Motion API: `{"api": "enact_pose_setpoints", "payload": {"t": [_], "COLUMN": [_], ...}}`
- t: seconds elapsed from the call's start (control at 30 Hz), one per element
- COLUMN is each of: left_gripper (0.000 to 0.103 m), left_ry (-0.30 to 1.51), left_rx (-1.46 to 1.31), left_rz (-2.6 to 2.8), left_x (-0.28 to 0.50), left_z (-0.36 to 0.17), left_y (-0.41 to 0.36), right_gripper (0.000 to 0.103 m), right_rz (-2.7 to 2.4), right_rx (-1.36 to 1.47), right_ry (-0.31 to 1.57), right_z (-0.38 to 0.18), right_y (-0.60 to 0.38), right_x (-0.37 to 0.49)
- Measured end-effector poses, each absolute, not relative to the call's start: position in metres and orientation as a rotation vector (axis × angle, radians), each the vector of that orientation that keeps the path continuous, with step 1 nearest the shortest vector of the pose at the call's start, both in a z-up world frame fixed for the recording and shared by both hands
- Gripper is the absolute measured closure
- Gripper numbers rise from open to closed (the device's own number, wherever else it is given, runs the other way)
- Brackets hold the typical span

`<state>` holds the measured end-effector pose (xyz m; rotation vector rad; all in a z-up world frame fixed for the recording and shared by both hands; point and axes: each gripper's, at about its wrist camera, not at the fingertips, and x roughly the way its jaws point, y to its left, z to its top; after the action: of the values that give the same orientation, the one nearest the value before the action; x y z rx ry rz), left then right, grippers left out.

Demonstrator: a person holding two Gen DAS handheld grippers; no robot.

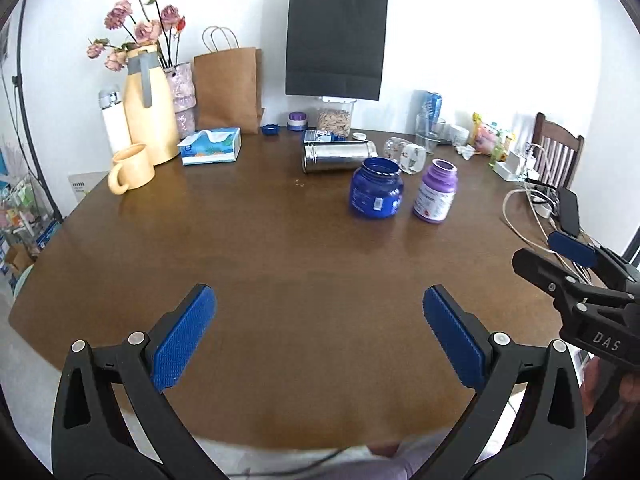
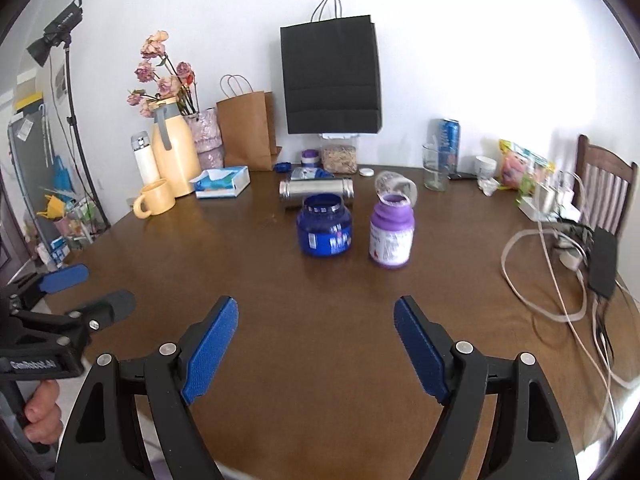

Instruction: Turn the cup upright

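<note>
Work is at the very start: both claws, left gripper and right gripper, hang open and empty over the near edge of the table, so the next move must reach to the far side for the cup lying on its side behind the purple bottle.

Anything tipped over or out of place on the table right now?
Yes: the clear cup lies on its side behind the purple bottle, and the steel flask lies flat behind the blue jar.

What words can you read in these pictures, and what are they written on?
"DAS": white letters on the black body of the right gripper, seen from the left wrist camera.
Blue jar: label too blurred to read.
Purple bottle: label too blurred to read.
Left gripper: white lettering on its body, too blurred to be sure of.
</note>
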<state>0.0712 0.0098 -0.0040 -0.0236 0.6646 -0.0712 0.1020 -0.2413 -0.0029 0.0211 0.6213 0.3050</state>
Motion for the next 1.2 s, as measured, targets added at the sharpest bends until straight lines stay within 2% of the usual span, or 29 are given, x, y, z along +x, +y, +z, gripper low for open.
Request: {"api": "enact_pose_setpoints", "payload": {"t": [0.17, 0.33, 1.2], "left_gripper": [0.000, 0.000, 0.000], "left_ry": [0.640, 0.665, 0.667], "left_rx": [-0.018, -0.017, -0.002], "left_rz": [-0.012, -0.035, -0.044], "left_x": [0.035, 0.020, 0.013], "left_z": [-0.004, -0.007, -0.007], "left_y": [0.021, 0.021, 0.018], "right_gripper": [0.019, 0.019, 0.019], "right_rz": [0.315, 0.295, 0.281], "right_rx": [0.082, 0.052, 0.047], "right_ry": [0.689, 0.646, 0.628], "right_z": [-0.016, -0.014, -0.008], "right_y": [-0.241, -0.237, -0.238], "right_x": [0.061, 0.024, 0.021]}}
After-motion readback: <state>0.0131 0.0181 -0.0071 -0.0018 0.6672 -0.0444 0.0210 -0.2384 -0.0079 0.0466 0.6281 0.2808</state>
